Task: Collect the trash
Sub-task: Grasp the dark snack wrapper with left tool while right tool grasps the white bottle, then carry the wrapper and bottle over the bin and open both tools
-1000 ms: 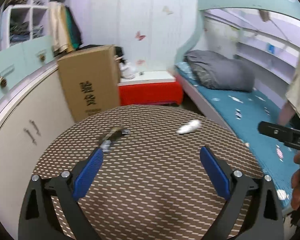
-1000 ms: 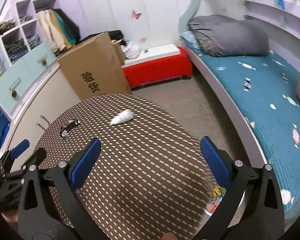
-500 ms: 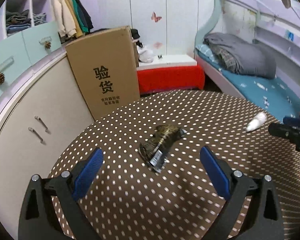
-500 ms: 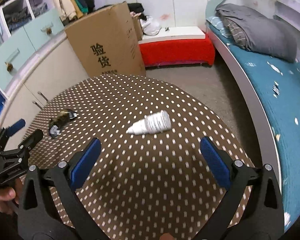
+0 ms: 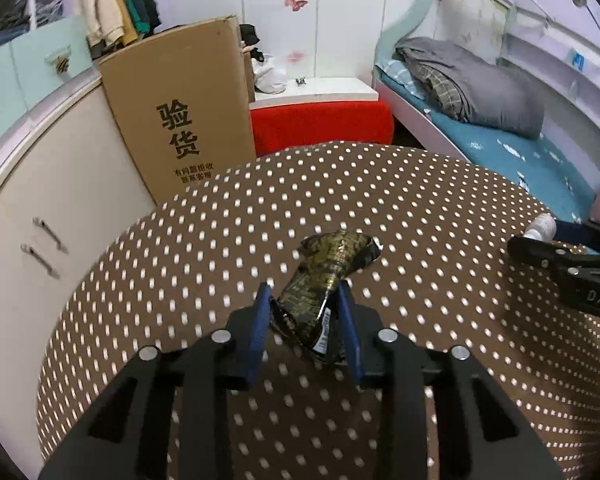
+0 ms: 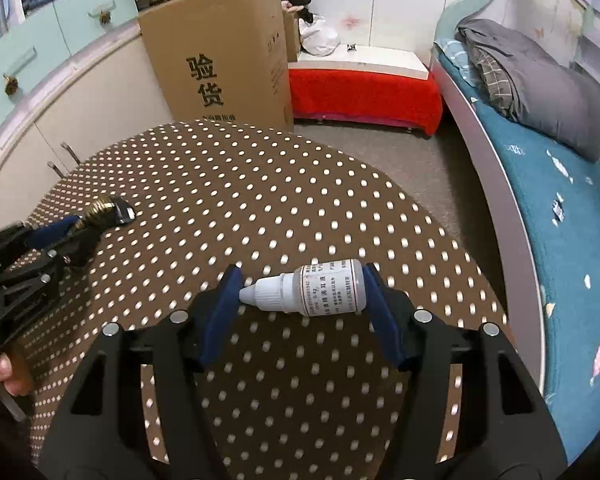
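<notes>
Right now two bits of trash lie on the round desk (image 6: 340, 184) with its brown, white-dotted cloth. One is a crumpled dark wrapper (image 5: 320, 280) with gold print, lying toward the middle of the desk in the left wrist view. The left hand-held gripper (image 5: 306, 322) has its blue pads on either side of the wrapper's near end, and its jaws are closing. The right pad looks to be against the foil, while the left pad is just beside it; I cannot tell whether the grip is firm yet.

The other piece is a small white dropper bottle (image 6: 320, 286) lying on its side near the desk's right edge, cap pointing left. The right hand-held gripper (image 6: 300, 294) straddles it lengthwise, jaws closing, with the right pad at the bottle's base and the left pad at the tip of the cap. Whether they press is hard to tell.

From the right wrist view the left gripper and wrapper sit near the desk's left edge, well apart from the bottle.

Beyond the far edge stand a tall cardboard box (image 5: 180, 112) with black characters and a red bench (image 5: 320, 124). A bed (image 6: 560, 220) with a teal sheet and grey pillow runs along the right.
</notes>
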Available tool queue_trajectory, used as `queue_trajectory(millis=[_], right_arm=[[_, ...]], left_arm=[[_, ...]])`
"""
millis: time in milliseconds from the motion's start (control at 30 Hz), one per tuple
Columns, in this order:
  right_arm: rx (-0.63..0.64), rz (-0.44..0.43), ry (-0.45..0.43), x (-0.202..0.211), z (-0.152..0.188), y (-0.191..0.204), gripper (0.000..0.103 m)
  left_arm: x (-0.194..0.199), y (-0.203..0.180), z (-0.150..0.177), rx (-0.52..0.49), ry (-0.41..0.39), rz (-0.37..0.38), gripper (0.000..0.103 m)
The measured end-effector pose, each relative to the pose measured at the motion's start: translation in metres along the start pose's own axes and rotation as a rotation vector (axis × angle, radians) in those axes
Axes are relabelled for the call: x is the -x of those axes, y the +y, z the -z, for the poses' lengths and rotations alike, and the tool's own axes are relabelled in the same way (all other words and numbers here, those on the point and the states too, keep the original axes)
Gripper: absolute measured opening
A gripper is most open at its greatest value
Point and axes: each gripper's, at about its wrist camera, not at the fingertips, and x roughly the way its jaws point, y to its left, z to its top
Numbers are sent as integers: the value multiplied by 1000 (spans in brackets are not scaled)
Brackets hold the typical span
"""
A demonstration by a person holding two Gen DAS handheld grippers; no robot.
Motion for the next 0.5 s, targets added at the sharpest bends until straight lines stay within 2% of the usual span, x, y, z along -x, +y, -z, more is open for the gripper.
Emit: queue_trajectory(millis=[300,500], right_arm=[[-102,-71,-85,84,46,-21,60],[-167,-53,-161,141,72,-50,61]], left_arm=[[60,-26,40,60,-45,97,31],[113,-70,63,42,-95,162,31]])
